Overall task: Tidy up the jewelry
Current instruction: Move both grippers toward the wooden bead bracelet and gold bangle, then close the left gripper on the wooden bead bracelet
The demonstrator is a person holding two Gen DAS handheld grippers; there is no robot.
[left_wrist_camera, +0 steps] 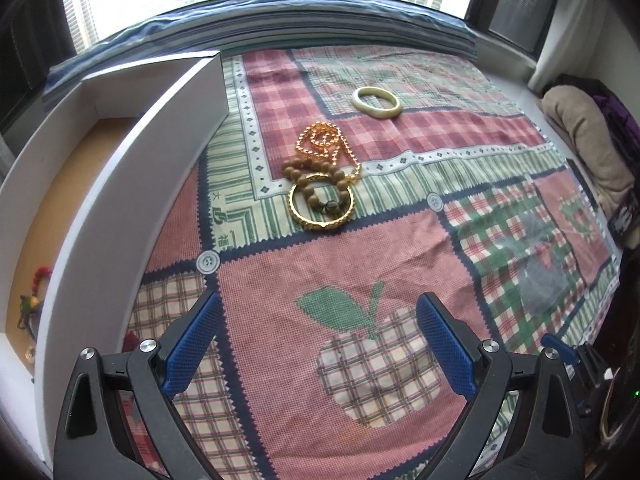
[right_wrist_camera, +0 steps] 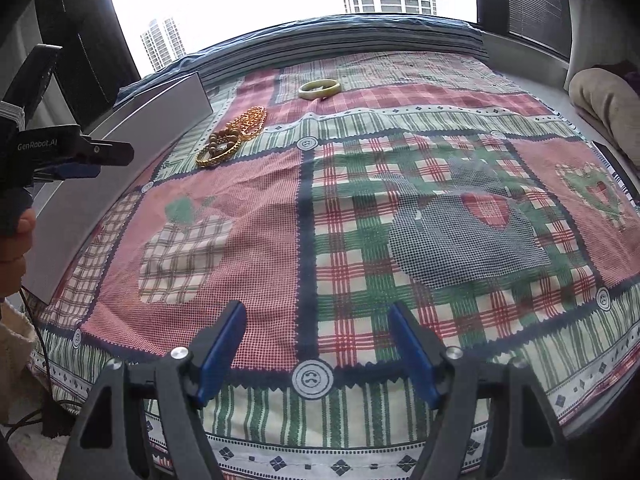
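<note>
Left wrist view: the left gripper (left_wrist_camera: 318,322) hovers with its fingers (left_wrist_camera: 192,344) spread wide and holding nothing, over a patchwork cloth (left_wrist_camera: 280,280) on the tabletop. Straight ahead of the fingertips, well apart from them, lies a small pile: a gold bangle (left_wrist_camera: 322,207) overlapping a wooden bead bracelet (left_wrist_camera: 316,178), with a gold bead chain (left_wrist_camera: 326,146) just beyond. Farther ahead and slightly right, a pale jade bangle (left_wrist_camera: 376,102) sits alone. Beside the left finger stands a white box (left_wrist_camera: 120,184); this view alone shows its cardboard floor and a colourful beaded piece (left_wrist_camera: 34,296) already inside, so the box is probably the destination.

Right wrist view shows the right gripper (right_wrist_camera: 318,316) likewise wide open and empty, the pile far ahead-left, and the left gripper from outside.
</note>
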